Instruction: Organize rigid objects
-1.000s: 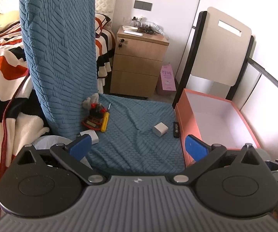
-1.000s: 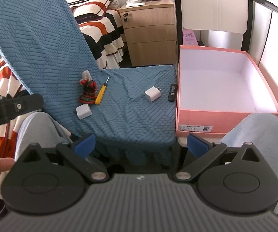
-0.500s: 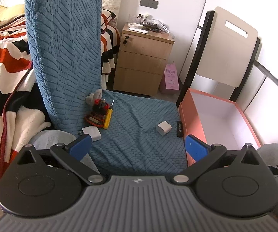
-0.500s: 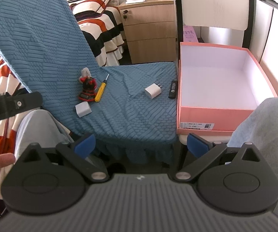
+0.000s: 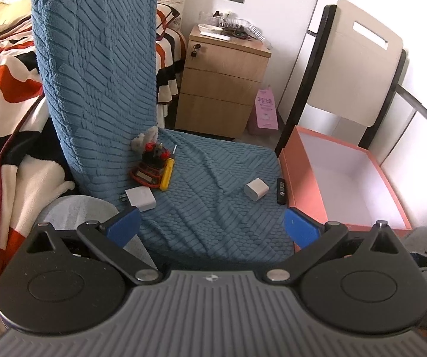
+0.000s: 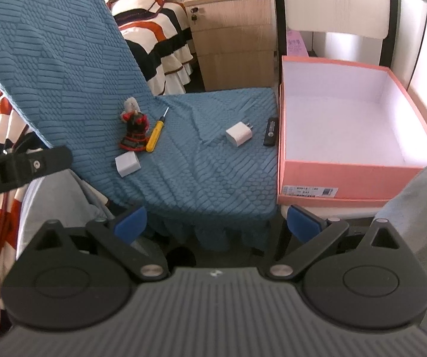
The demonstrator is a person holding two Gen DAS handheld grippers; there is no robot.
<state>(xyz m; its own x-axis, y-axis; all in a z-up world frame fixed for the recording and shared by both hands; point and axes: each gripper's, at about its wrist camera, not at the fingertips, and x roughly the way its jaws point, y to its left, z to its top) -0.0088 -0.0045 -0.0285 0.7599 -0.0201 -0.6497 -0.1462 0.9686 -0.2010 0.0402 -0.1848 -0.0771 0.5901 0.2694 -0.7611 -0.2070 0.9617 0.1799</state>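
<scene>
On the blue-covered chair seat [image 6: 201, 160] lie a red and black figurine [image 6: 134, 132], a yellow screwdriver [image 6: 155, 132], two white chargers [image 6: 238, 134] [image 6: 127, 163] and a small black stick [image 6: 271, 132]. They also show in the left wrist view: figurine [image 5: 149, 163], screwdriver [image 5: 166, 172], chargers [image 5: 256, 189] [image 5: 140, 197], black stick [image 5: 282, 190]. An open pink box [image 6: 347, 119] [image 5: 347, 172] stands right of the seat, empty. My left gripper [image 5: 212, 226] and right gripper [image 6: 218, 221] are open and empty, near the seat's front edge.
A bed with a striped blanket [image 5: 2, 77] is on the left. A wooden nightstand [image 5: 222, 80] stands behind the chair. A second chair's back [image 5: 359, 59] rises behind the box. The person's knees [image 6: 418, 208] flank the seat front.
Both grippers have moved slightly forward toward the seat; the objects appear a little closer. Nothing was grasped or moved.
</scene>
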